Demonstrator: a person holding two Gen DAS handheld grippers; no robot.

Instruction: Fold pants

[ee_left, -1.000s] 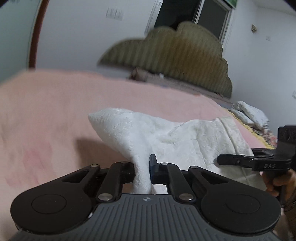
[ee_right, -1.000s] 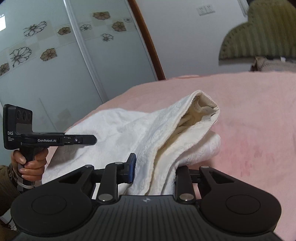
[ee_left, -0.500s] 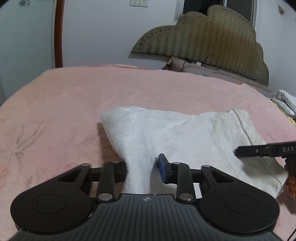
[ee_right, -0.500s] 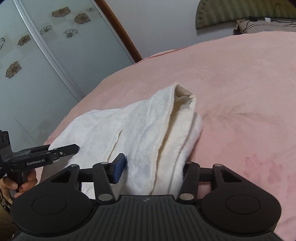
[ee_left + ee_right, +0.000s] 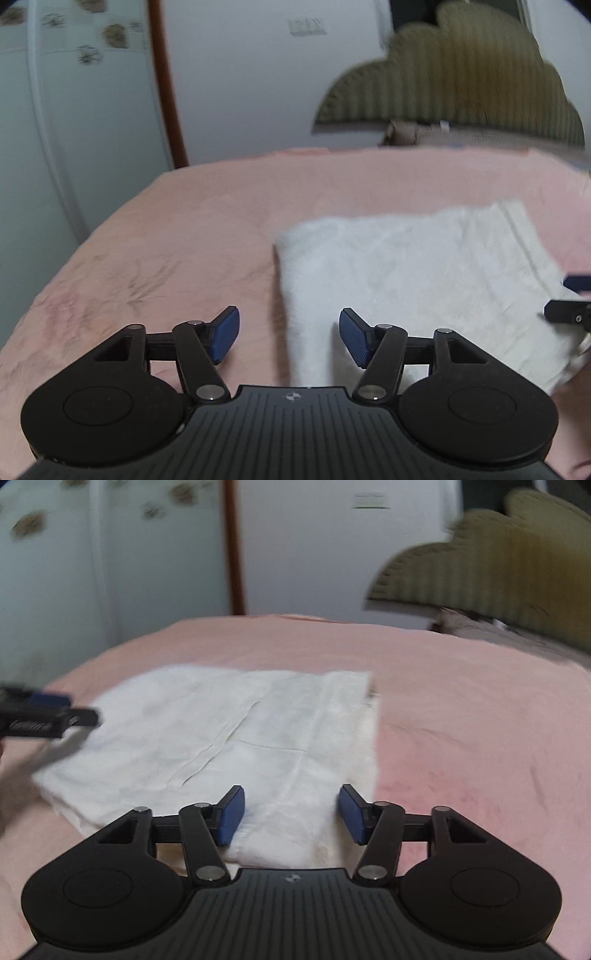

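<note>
A second ago both claws pinched the white pants; now we have let go. Our left claw (image 5: 289, 334) and right claw (image 5: 291, 814) have just been opening and hold nothing. The pants (image 5: 229, 731) lie flat and folded on the pink bed (image 5: 461, 709). Their near edge sits between our claws. The bed is bare all around them.

Black ribbed left gripper (image 5: 289, 338), blue pads (image 5: 225, 334), silver screws
</note>
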